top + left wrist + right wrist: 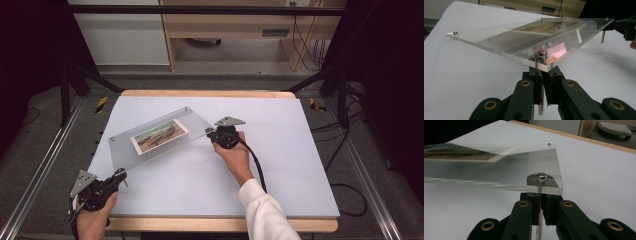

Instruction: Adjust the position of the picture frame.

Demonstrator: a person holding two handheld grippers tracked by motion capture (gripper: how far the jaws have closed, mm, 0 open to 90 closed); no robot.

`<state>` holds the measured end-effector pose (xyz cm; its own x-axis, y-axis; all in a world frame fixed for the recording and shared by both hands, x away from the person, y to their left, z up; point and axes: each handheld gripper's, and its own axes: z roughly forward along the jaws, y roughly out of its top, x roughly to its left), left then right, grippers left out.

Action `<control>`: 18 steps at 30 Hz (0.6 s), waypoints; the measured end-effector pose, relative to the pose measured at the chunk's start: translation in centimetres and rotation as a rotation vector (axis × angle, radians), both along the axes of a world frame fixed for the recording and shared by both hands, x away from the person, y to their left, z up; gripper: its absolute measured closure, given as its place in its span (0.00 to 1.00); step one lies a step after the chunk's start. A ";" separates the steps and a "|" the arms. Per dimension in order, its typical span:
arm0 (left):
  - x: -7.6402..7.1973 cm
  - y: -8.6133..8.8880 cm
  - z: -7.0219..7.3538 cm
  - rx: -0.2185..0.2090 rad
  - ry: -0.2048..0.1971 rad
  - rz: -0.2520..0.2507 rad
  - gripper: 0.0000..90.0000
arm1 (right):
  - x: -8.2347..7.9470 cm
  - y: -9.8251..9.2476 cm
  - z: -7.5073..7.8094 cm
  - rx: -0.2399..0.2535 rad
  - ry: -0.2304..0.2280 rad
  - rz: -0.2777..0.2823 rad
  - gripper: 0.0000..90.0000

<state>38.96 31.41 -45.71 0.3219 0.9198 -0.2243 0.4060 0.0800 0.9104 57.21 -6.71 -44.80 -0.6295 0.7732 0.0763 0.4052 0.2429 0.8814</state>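
A clear plastic frame [160,137] with a photo [160,135] inside it is held up in the air over the left half of the surface [280,165], tilted, with its far right corner higher than its near left corner. The left gripper [119,176] is at the near left corner of the surface, and a hand [92,220] holds it from below. In the left gripper view its jaws are pressed tight on a thin metal pin [541,105] that hangs down under the frame's near corner, below a small silver cap [542,53]. The right gripper [210,131] is near the middle of the surface, held by the other hand [234,155] in a white sleeve [265,212]. In the right gripper view its jaws pinch another metal pin [540,220] under that corner of the frame, and a round silver cap [541,176] sits on top there. Two more tiny silver caps show at the frame's far corners. The surface is pale white with a wooden edge [210,93] along its far side.
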 end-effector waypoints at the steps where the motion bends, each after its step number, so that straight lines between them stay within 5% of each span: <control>1: 0.0 0.0 0.0 0.000 0.000 0.000 0.94 | 0.0 0.0 0.0 0.000 0.000 0.000 0.95; 18: -0.7 -1.2 2.8 -0.010 -0.078 -0.032 0.91 | -1.5 -1.5 3.1 0.013 -0.047 -0.019 0.95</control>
